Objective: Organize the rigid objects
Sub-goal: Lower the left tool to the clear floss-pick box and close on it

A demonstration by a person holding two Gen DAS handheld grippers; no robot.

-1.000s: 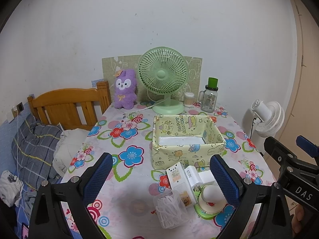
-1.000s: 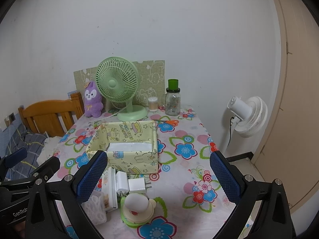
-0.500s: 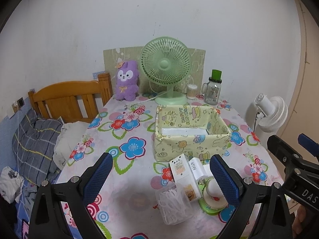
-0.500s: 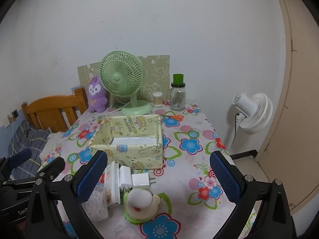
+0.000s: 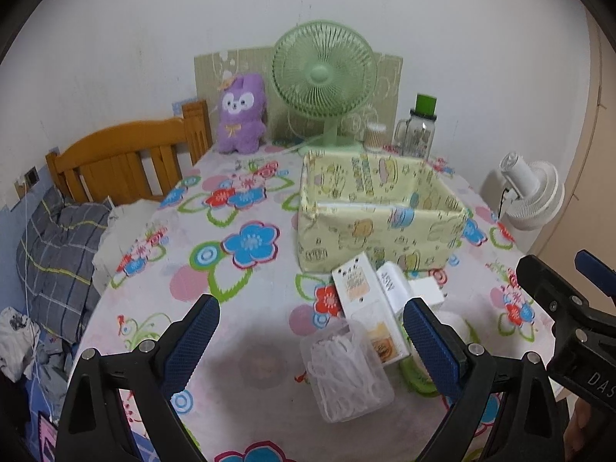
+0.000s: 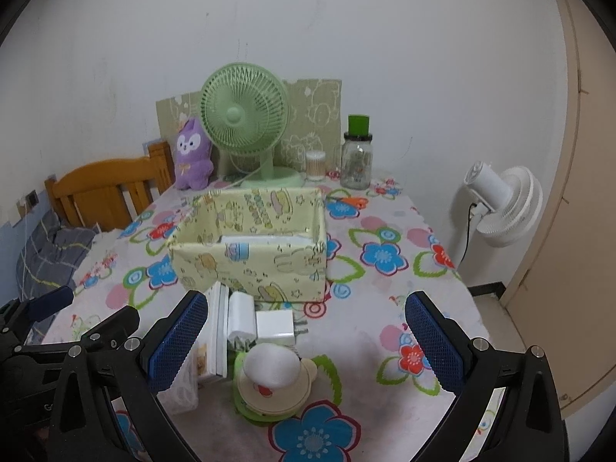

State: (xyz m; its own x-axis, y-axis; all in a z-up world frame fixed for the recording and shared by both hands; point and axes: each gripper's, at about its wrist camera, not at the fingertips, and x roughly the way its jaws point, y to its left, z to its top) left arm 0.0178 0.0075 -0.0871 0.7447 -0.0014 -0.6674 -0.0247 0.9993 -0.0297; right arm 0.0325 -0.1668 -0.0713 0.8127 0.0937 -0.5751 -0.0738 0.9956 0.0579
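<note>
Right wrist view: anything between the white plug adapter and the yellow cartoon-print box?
Nothing: only bare floral tablecloth separates white plug adapter from yellow cartoon-print box, in the right wrist view.

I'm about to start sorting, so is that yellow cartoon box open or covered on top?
Open. The yellow box has no lid; its inner walls and something white at the bottom show from above.

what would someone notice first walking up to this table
Probably the green desk fan at the table's far edge by the wall, with a purple plush toy beside it. Next, the open yellow cartoon-print box mid-table, with a cluster of small items in front of it, including a white charger plug, on the loud floral tablecloth.
</note>
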